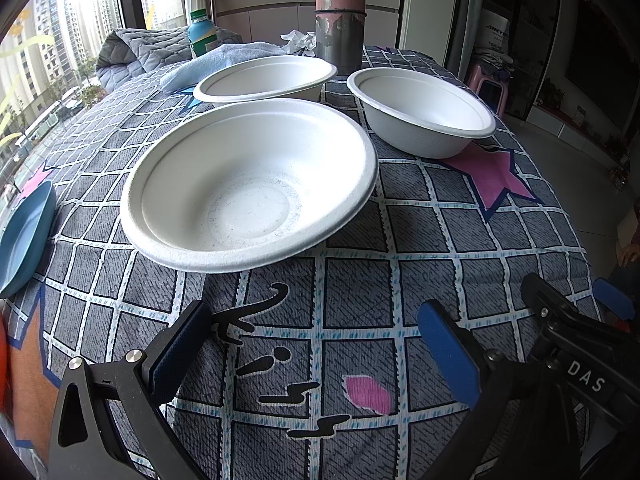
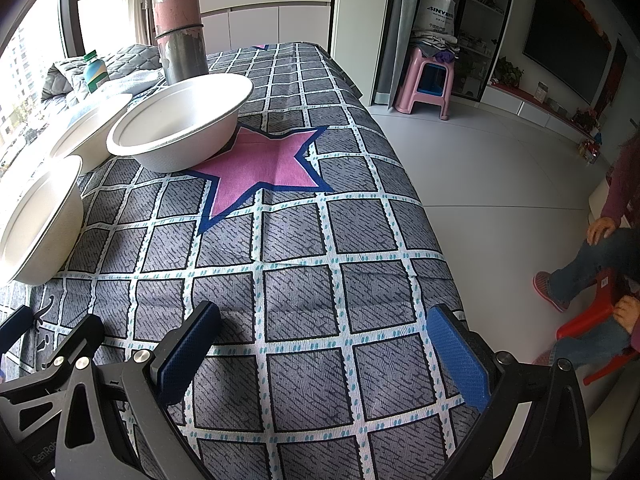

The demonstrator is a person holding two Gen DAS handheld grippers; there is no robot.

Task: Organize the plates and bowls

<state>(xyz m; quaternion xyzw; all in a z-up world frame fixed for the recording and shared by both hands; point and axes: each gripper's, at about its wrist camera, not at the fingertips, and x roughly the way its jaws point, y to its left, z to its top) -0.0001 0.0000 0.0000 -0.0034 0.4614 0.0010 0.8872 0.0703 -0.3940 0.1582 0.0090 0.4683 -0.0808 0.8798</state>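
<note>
Three white bowls sit on a surface (image 1: 420, 240) covered with a grey checked cloth printed with pink stars. In the left wrist view the near bowl (image 1: 250, 184) is the widest in the picture and stands upright just ahead of the left gripper (image 1: 316, 344), with faint dark specks on its floor. Behind it is the far bowl (image 1: 266, 78), close to the near one but not clearly touching it, and to the right stands the right bowl (image 1: 420, 110), apart from both and resting partly on a pink star (image 1: 496, 176). A blue plate (image 1: 24, 236) lies at the left edge of the surface, well apart from the bowls. Beyond the bowls a tall flask (image 1: 340, 12) with worn pink paint stands upright, with a blue towel (image 1: 224, 60), a bottle (image 1: 202, 34) and a grey quilt (image 1: 132, 52) to its left. The left gripper's fingers (image 1: 182, 354) are spread wide with nothing between them, above bare cloth. The right gripper (image 2: 324, 344) hangs over the right side of the surface, its fingers (image 2: 460, 360) also wide apart and empty; part of the left gripper shows at its lower left. From this view the right bowl (image 2: 180, 124) is the nearest to the centre, on the star, with the other two bowls at the left edge. On the floor stands a pink stool (image 2: 426, 80), and a seated person (image 2: 608, 236) is at the far right.
</note>
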